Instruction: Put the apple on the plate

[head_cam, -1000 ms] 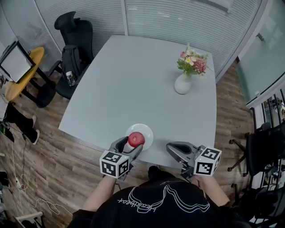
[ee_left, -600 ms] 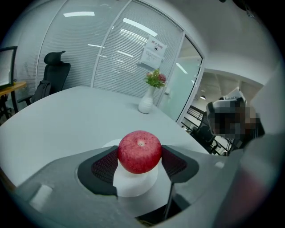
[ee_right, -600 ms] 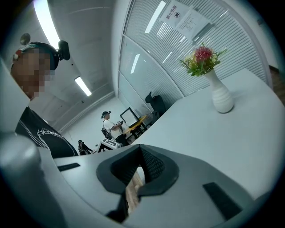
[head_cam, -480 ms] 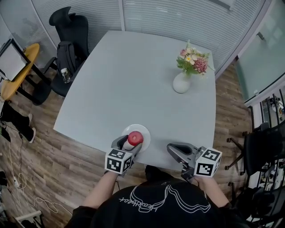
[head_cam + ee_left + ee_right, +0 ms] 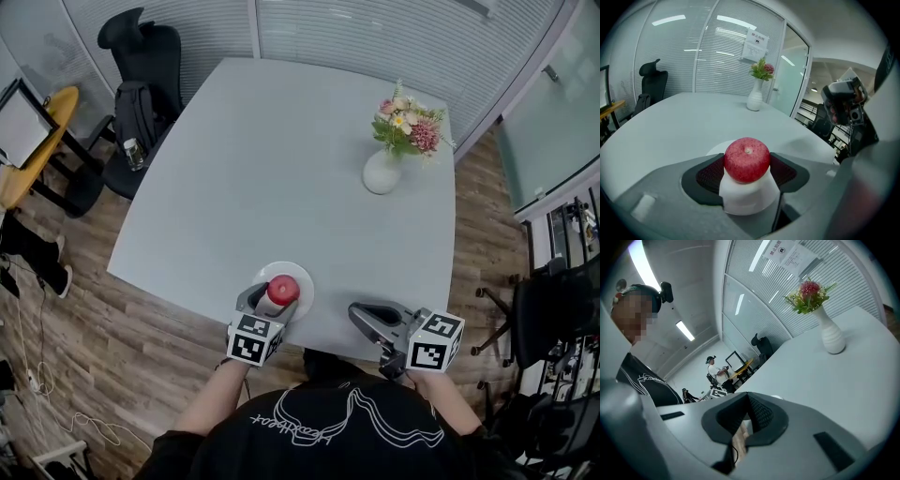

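Note:
A red apple (image 5: 283,289) sits between the jaws of my left gripper (image 5: 279,292), which is shut on it. In the left gripper view the apple (image 5: 746,159) fills the gap between the black pads (image 5: 710,174), with a white piece directly under it. The white plate (image 5: 300,276) lies under the apple near the table's front edge; its rim (image 5: 716,148) shows just behind the apple. I cannot tell whether the apple touches the plate. My right gripper (image 5: 361,315) hovers to the right of the plate, jaws together and holding nothing (image 5: 749,420).
A white vase of flowers (image 5: 382,172) stands at the far right of the grey table (image 5: 281,159). A black office chair (image 5: 141,56) and a yellow side table (image 5: 28,159) stand beyond the table's left side. The table's front edge runs just below both grippers.
My left gripper with the apple has settled slightly more over the plate's middle. The right gripper has hardly moved.

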`<state>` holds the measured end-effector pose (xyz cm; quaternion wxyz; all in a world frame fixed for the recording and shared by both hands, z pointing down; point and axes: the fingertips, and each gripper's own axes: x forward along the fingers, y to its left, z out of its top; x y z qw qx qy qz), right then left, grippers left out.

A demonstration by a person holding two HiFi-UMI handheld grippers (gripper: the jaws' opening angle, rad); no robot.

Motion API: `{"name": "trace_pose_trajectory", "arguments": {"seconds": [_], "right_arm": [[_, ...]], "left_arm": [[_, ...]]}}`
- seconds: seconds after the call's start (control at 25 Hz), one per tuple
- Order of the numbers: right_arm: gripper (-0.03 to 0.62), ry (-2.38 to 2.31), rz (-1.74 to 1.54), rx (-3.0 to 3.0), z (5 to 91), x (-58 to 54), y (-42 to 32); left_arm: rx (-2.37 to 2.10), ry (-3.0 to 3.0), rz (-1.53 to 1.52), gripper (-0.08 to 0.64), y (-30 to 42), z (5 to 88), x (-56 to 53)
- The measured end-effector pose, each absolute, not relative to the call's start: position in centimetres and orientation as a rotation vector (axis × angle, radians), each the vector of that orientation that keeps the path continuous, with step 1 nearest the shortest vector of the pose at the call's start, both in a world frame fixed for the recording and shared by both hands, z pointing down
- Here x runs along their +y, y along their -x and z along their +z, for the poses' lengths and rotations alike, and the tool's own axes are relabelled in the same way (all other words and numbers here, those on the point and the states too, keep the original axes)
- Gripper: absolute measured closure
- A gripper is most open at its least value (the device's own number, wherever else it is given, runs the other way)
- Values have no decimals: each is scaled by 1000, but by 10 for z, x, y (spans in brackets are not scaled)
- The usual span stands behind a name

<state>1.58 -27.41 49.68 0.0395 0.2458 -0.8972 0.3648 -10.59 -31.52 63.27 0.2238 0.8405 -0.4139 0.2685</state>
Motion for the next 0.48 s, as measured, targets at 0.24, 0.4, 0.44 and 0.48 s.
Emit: {"name": "trace_pose_trajectory", "arguments": {"seconds": [0.24,0.4,0.44,0.48], "right_arm": [[583,-750,1122,-2739,499,-272,-16],[583,-740,1114,-2740,498,-270,-15],[583,-740,1115,-2741,498,-269,-15],[583,-741,1116,-2741,498,-269,-15]], "left_arm": [[-1158,-2368,771,249,102,633,-316],[-1162,-2398,786,249,99,634,-316],[-1161,-2401,789,249,98,634,-316],[-1159,-2401,793,249,98,635,-316]]}}
